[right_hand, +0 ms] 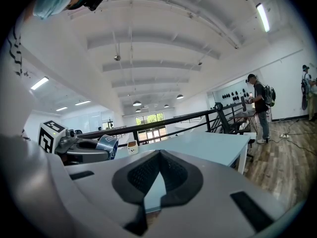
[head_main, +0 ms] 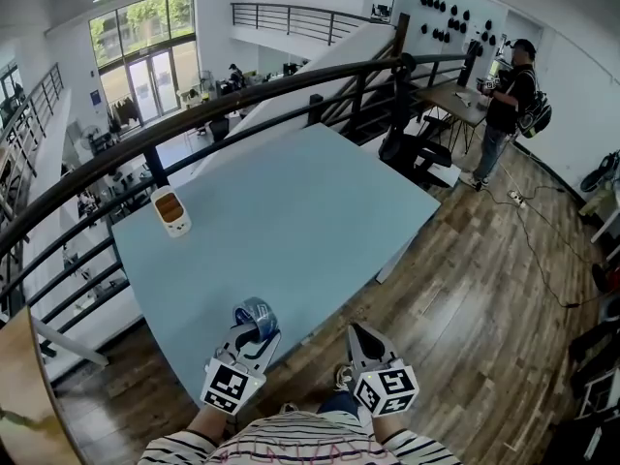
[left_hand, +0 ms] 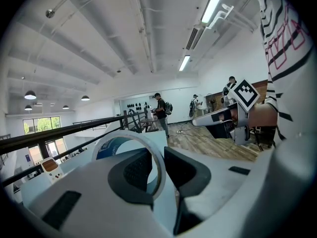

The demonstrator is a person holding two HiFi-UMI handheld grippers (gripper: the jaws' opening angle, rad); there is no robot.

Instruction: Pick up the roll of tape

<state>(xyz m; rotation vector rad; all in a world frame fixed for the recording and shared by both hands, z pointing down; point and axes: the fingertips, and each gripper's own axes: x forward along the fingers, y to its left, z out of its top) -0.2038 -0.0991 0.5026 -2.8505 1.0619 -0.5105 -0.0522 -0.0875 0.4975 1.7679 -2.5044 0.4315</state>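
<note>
Head view, bench (head_main: 291, 211): a pale blue top beside a dark railing (head_main: 242, 100), over a wood floor.
Head view, roll of tape (head_main: 258, 313): at the near edge of the bench, held at the tip of the left gripper (head_main: 250, 342). Whether it rests on the top or hangs just above it cannot be told.
Head view, right gripper (head_main: 361, 335): just beside the left one, off the bench edge over the floor, with its tips together.
Head view, other things: a small white and orange device (head_main: 171, 211) sits near the far left corner of the bench, well apart from the roll. A person (head_main: 506, 105) stands far off by a desk.
Left gripper view, grip: the roll stands upright, blue print on its side. Its wall is clamped between the two dark pads (left_hand: 136, 170).
Right gripper view, jaws: clenched, the pads (right_hand: 143, 175) meet with nothing between them.
Right gripper view, roll: at the left, in the left gripper, near the bench edge.
</note>
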